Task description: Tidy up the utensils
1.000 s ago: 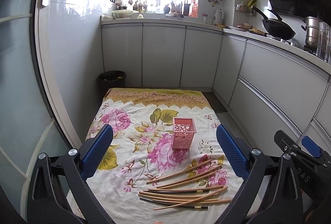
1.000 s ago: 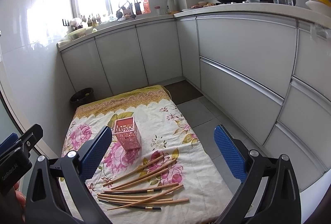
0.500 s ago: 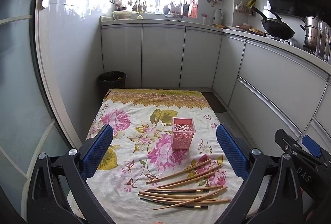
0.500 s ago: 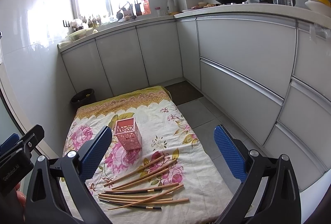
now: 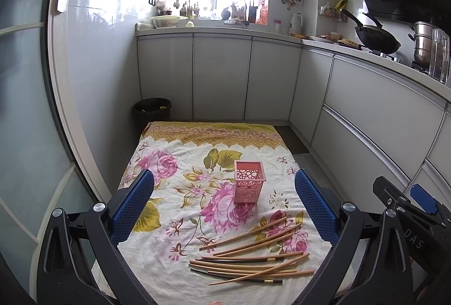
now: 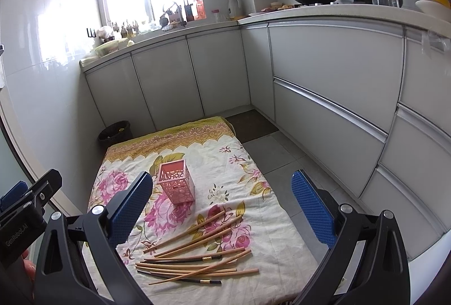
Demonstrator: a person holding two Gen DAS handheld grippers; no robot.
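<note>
On the floral cloth (image 5: 174, 209), I noted the chopsticks (image 5: 251, 257) scattered loosely, just short of the upright pink holder (image 5: 248, 181). My left gripper (image 5: 224, 206) and right gripper (image 6: 222, 205) both hung above them, fingers spread wide apart, holding nothing.

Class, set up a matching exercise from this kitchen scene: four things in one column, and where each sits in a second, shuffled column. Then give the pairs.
Things:
1. pink holder
2. chopsticks
3. black bin
4. wok

Places:
A. on the stove, on the counter
B. upright, mid-cloth
C. loose pile at the near end of the cloth
D. on the floor in the corner, beyond the cloth

Pairs: 1-B, 2-C, 3-D, 4-A
</note>
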